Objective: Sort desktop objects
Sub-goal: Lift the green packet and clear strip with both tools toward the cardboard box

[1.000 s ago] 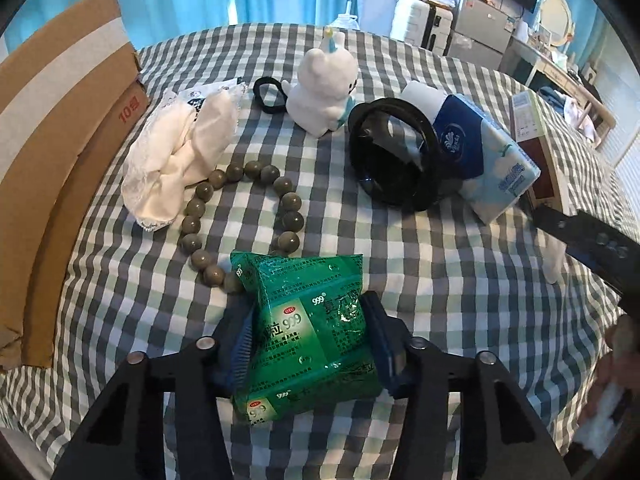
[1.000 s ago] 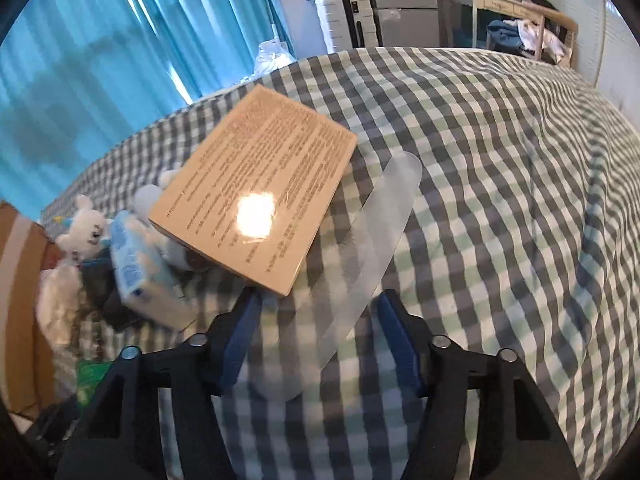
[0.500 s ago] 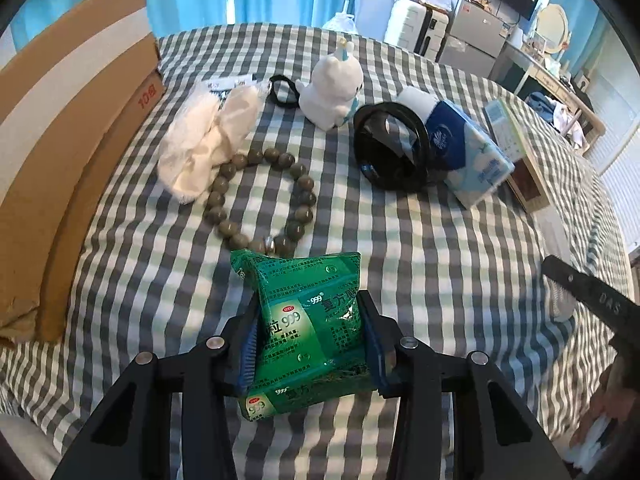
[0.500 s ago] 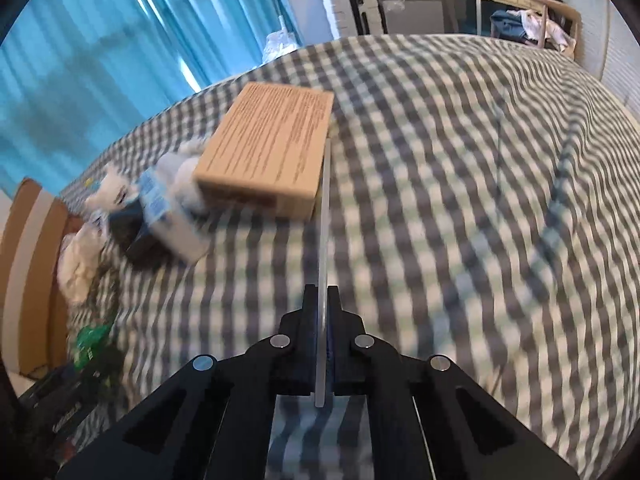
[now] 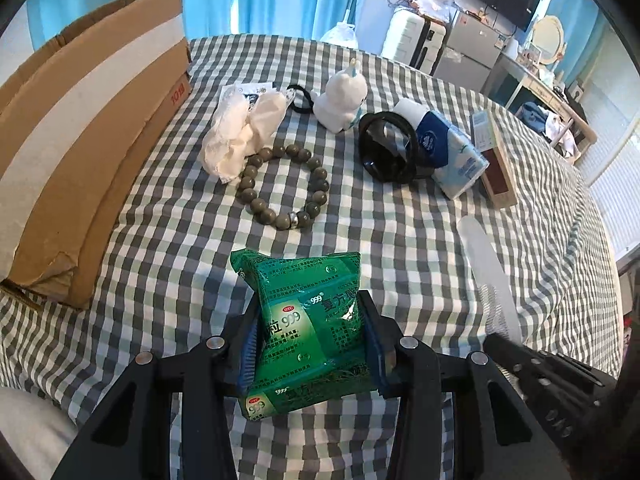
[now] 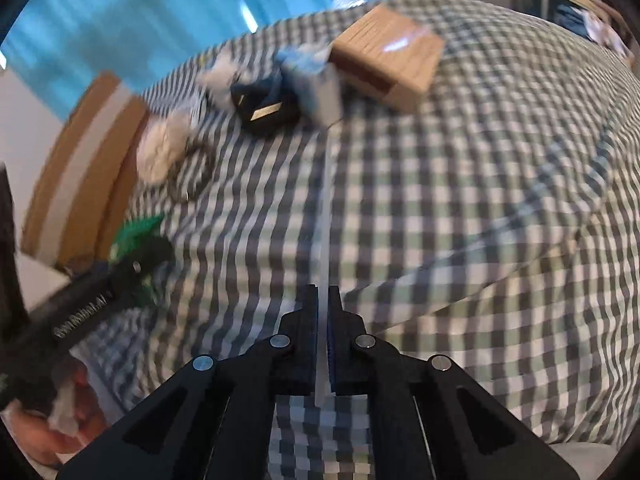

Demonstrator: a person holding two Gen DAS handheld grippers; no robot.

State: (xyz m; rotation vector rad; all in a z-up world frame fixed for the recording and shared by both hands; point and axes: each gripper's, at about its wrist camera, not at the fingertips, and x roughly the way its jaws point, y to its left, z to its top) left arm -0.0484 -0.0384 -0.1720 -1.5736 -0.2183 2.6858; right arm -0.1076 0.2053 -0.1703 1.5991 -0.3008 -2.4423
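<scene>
Green medicine packet point(image 5: 308, 328) sits between the jaws of the left gripper point(image 5: 310, 344); both blue pads press on its sides, so the jaws are about half apart and clamped on it. The packet is lifted above the checked tabletop point(image 5: 400, 248) and its top end points away from the camera.

The right gripper point(image 6: 323, 344) has its jaws almost together, clamped on a thin translucent comb point(image 6: 325, 216). From the right wrist view the comb is seen on its edge, a pale narrow strip that runs forward from between the pads. From the left wrist view the same comb shows its flat side and its teeth near the black body of the right gripper, at the lower right.

Beyond the packet lies a bracelet of grey-green beads point(image 5: 280, 184), flat on the cloth. Its far left side touches a bundle of white cloth point(image 5: 236, 136). Behind this are a black hair tie point(image 5: 300, 98) and a small white plush toy point(image 5: 340, 100), which stands upright. To the right of the toy lies a black ring-shaped object point(image 5: 386, 148), against a blue and white tissue pack point(image 5: 448, 148). A brown box point(image 5: 496, 164) lies just beside the tissue pack. A large cardboard box point(image 5: 88, 136) stands along the left edge of the tabletop.
</scene>
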